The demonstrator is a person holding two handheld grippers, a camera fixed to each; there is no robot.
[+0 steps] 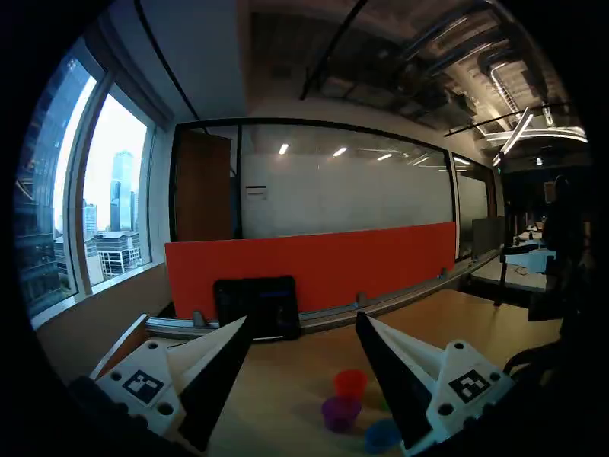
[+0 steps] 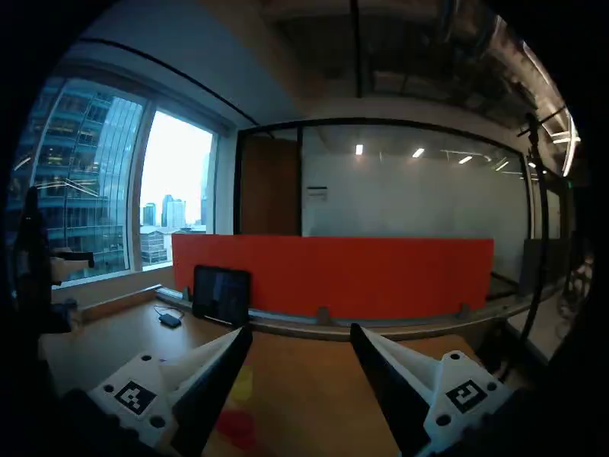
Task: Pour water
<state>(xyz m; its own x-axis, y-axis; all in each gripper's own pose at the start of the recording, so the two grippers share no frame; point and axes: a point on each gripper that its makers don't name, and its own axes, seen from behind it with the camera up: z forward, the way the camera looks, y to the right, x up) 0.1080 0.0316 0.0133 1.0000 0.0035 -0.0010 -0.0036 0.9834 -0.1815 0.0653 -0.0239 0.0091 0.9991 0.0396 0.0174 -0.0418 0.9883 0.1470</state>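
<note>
In the left gripper view, three small cups stand on the wooden desk [image 1: 304, 381] below the fingers: an orange cup [image 1: 350, 382], a purple cup [image 1: 339, 413] and a blue cup [image 1: 381, 436], with a hint of green behind them. My left gripper [image 1: 301, 324] hangs open above them, holding nothing. In the right gripper view, my right gripper [image 2: 301, 331] is open and empty over the desk [image 2: 320, 404]. A yellow shape [image 2: 242, 382] and a red shape [image 2: 237, 428] lie blurred by its left finger.
An orange divider panel [image 1: 312, 266] runs along the back of the desk, with a dark tablet [image 1: 255, 306] propped before it, also the tablet [image 2: 221, 295]. A small dark device [image 2: 170, 320] lies by it. Windows [image 1: 84, 206] are at the left.
</note>
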